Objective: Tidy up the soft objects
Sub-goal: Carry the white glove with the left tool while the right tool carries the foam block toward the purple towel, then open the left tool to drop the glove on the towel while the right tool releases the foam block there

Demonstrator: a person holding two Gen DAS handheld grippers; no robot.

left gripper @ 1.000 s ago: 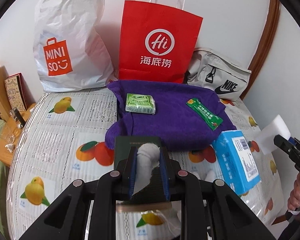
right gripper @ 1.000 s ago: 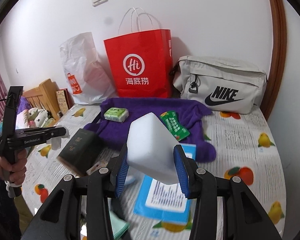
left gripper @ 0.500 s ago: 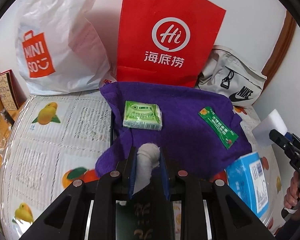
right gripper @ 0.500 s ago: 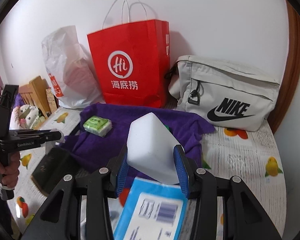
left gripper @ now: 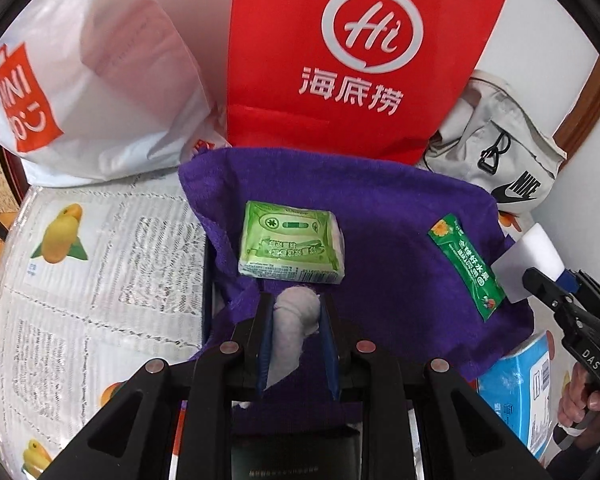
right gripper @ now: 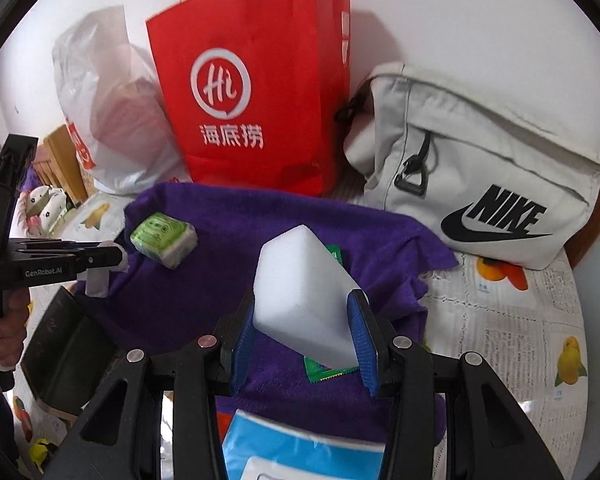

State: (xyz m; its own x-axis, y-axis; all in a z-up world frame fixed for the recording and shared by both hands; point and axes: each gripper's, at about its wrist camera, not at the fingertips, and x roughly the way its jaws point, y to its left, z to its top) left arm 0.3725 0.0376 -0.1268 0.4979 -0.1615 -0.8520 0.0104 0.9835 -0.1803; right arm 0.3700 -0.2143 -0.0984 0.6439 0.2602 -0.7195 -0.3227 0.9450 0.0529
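Gripping a white sponge block (right gripper: 305, 300) between the right gripper (right gripper: 304, 332) pads, tilted, above the purple towel (right gripper: 260, 240); likely light and squashy, best taken across its flat sides. Pinching a limp white cloth wad (left gripper: 296, 320) in the left gripper (left gripper: 296, 340), just short of the green tissue pack (left gripper: 292, 246). Standing behind: red paper bag (right gripper: 252, 92), white plastic bag (right gripper: 108, 104), grey Nike bag (right gripper: 479, 168), contents hidden.

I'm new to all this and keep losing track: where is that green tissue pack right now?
The green tissue pack lies on the purple towel just ahead of the left gripper, in front of the red paper bag; the right view shows it at the towel's left.
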